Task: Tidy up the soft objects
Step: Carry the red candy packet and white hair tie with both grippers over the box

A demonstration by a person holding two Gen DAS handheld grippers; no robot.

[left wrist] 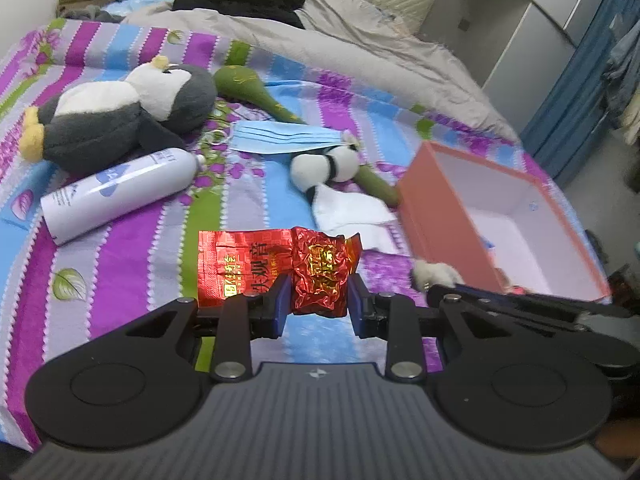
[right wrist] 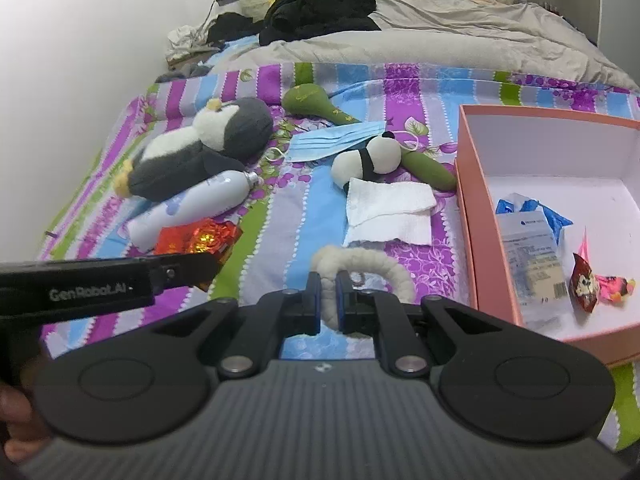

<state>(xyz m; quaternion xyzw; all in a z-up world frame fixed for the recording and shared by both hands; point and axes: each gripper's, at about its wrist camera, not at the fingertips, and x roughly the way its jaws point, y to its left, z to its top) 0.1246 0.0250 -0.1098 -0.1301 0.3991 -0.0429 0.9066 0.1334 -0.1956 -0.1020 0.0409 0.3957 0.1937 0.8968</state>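
Observation:
My left gripper [left wrist: 318,294] is shut on a crumpled red foil packet [left wrist: 320,272], with a second flat red packet [left wrist: 236,264] lying beside it on the striped bedspread. My right gripper [right wrist: 329,300] is shut on a fluffy white ring [right wrist: 372,268], low over the bed. A grey penguin plush [right wrist: 192,152], a small panda plush [right wrist: 368,160], a blue face mask [right wrist: 332,140] and a white folded cloth [right wrist: 388,212] lie ahead. An open pink box [right wrist: 468,208] stands to the right.
A white spray bottle [right wrist: 192,208] lies beside the penguin. A green maraca-shaped toy [right wrist: 316,104] lies behind the mask. The box holds packets and small toys [right wrist: 532,256]. A grey duvet [right wrist: 440,36] and black clothes [right wrist: 320,12] cover the far bed. A wall runs on the left.

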